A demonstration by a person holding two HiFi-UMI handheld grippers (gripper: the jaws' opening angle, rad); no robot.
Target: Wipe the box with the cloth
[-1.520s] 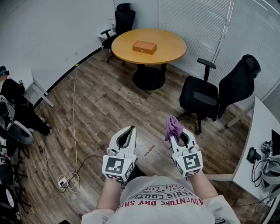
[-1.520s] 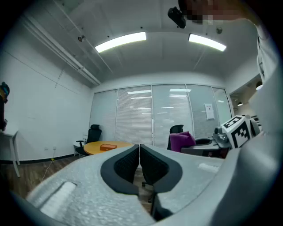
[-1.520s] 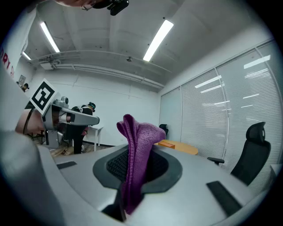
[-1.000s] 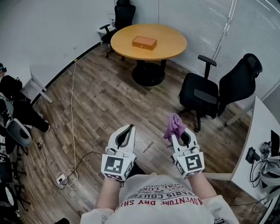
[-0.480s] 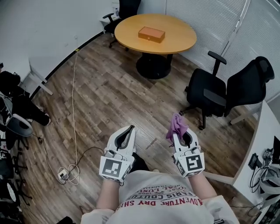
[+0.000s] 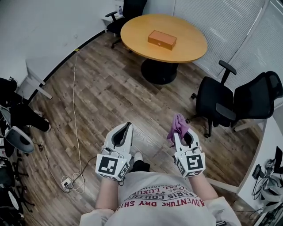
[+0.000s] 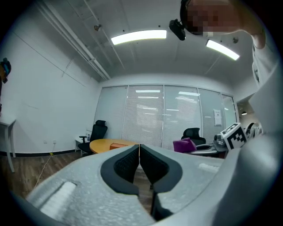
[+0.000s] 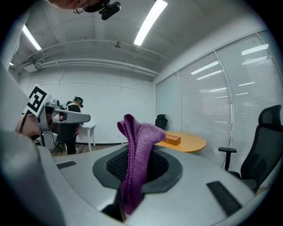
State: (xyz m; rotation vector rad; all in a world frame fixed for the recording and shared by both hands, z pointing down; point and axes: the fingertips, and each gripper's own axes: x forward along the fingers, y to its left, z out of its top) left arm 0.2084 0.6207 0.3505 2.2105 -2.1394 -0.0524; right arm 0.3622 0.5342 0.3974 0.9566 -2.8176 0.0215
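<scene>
An orange box [image 6: 162, 39] lies on the round wooden table [image 6: 185, 48] far ahead; it shows small in the right gripper view [image 8: 173, 140] and the left gripper view [image 7: 116, 144]. My right gripper [image 6: 179, 132] is shut on a purple cloth [image 6: 177, 125] that sticks up from its jaws [image 8: 138, 152]. My left gripper [image 6: 126, 130] is shut with nothing in it, its pads [image 7: 132, 161] pressed together. Both grippers hang over the wooden floor, well short of the table.
Two black office chairs [image 6: 219, 103] stand right of the table, another [image 6: 128, 9] behind it. A white cable [image 6: 74, 110] runs along the floor at left to a plug strip [image 6: 66, 182]. A white desk [image 6: 269, 145] edges the right side. A seated person [image 6: 17, 119] is at far left.
The view has shifted forward and leftward across the floor, so the table and box sit further right in the picture. Both grippers keep the same pose, cloth still held.
</scene>
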